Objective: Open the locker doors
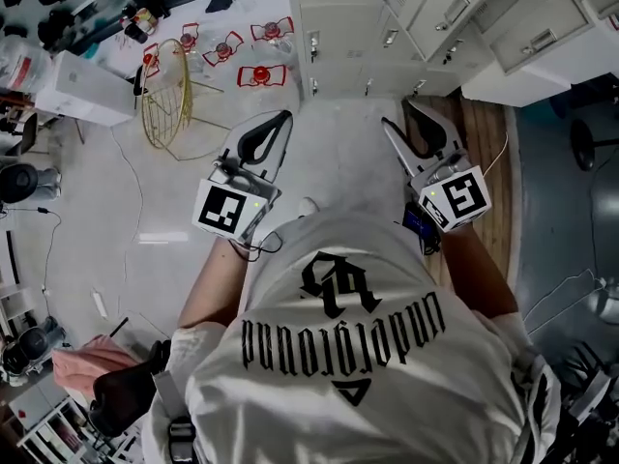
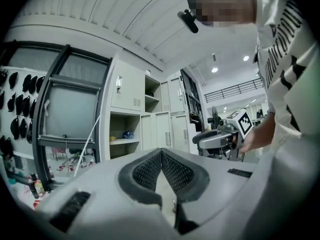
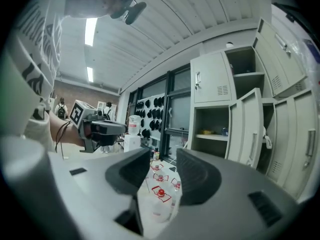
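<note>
Left tongs [image 2: 161, 152]: together, the meshed pads meeting at their tips with nothing between them. In the head view they sit at 10 o'clock from the person's chest and point toward 12.
Right tongs [image 3: 163, 154]: apart, with an open gap. Only the floor and the bottles far beyond show through it, and nothing is gripped. In the head view they are at 2 o'clock and point toward 11.
Marker cubes: one on the rear of each gripper. The left cube [image 1: 227, 209] and the right cube [image 1: 457, 197] both lie just ahead of the person's forearms.
Lockers [image 1: 426, 17]: a pale grey bank at 12 to 2 o'clock in the head view, well apart from both tongs.
Ajar door [image 3: 244, 129]: in the right gripper view it stands at 3 o'clock, swung partway out from its frame.
Open shelf compartment [image 3: 212, 126]: at 2 o'clock beside the ajar door. Small yellow and blue items lie on its shelf, too small to name.
Upper compartment [image 3: 244, 61]: open at 1 o'clock, its door [image 3: 277, 51] swung out to the right.
Closed door [image 3: 210, 79]: upper left of the bank, shut flat, with a handle and a vent.
Bottles [image 1: 261, 73]: several with red caps on the floor [image 1: 174, 191] at 11 o'clock in the head view.
Wire basket [image 1: 166, 90]: gold, at 10 o'clock, just beside the bottles.
Person: a white printed T-shirt [image 1: 358, 356] fills 6 o'clock.
</note>
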`<move>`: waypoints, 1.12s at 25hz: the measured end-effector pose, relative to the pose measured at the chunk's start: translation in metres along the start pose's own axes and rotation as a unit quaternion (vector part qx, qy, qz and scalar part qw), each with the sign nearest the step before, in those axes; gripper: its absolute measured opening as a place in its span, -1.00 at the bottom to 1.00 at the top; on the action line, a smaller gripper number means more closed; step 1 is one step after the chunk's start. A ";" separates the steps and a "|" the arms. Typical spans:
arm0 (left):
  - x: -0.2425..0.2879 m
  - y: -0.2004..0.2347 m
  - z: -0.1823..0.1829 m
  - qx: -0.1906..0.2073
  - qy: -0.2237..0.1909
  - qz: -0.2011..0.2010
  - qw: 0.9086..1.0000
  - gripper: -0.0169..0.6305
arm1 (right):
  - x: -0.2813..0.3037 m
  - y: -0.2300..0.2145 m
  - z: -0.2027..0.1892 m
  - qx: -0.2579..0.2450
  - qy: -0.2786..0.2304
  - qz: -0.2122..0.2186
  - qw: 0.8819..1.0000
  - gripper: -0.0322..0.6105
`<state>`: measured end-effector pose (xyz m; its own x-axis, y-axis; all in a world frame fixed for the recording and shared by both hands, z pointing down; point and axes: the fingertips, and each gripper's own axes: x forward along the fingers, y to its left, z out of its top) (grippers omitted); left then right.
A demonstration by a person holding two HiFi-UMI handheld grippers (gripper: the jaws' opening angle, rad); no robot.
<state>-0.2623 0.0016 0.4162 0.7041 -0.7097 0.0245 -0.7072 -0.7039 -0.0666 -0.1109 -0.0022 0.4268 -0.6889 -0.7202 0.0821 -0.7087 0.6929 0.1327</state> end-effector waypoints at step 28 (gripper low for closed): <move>0.045 -0.266 -0.014 -0.009 0.023 0.005 1.000 -0.92 | -0.256 -0.030 -0.053 0.006 0.001 0.046 0.999 -0.88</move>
<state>-0.0437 0.1560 0.4494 0.6942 -0.7165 0.0694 -0.7149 -0.6975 -0.0500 0.0943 0.1596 0.4544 -0.7502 -0.6543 0.0955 -0.6448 0.7559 0.1133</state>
